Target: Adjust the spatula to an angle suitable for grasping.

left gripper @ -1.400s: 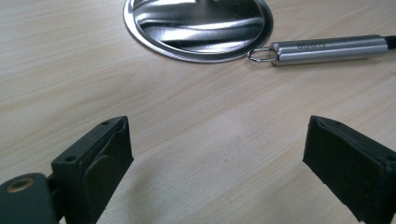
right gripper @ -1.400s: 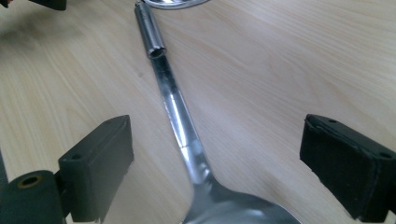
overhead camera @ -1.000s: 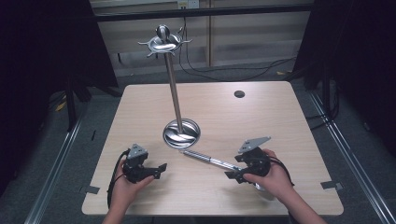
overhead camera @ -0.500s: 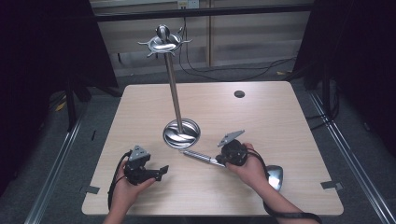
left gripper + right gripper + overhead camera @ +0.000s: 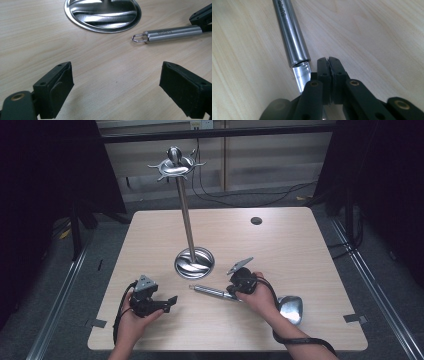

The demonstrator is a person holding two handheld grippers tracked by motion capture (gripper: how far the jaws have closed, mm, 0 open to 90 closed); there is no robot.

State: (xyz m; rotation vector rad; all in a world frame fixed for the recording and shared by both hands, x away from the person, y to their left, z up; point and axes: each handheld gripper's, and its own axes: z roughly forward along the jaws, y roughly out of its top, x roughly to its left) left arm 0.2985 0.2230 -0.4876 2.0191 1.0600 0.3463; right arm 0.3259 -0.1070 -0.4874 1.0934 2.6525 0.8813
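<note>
- Two grippers are held low over the table [image 5: 300, 250], both on the person's side of the stand base [image 5: 194, 262].
- Nearest, the left gripper [image 5: 167, 302] is rested in front of the base and a little to its left, aimed at it. Its jaws are spread wide with nothing between them, and bare wood is seen in the gap in the left gripper view.
- The right gripper [image 5: 328, 61] is tipped down onto the ladle [image 5: 290, 35], in front of the base and to its right. Its jaws are pressed together on nothing, and the handle lies just beside them, not between them.
- The ladle is laid flat on the table. Its hanging loop [image 5: 138, 38] points towards the base, near the rim but apart from it. Its bowl [image 5: 291, 309] lies farthest from the base, beside the right forearm.
- The step in hand is judged to be the pick-up of the ladle, with no grasp made yet.
- For the next move, the right jaws would have to be parted and set astride the handle before closing.
- Beyond the base, the pole [image 5: 186, 220] rises to a ring of hooks [image 5: 176, 166], where the loop is presumably to be hung.
</note>
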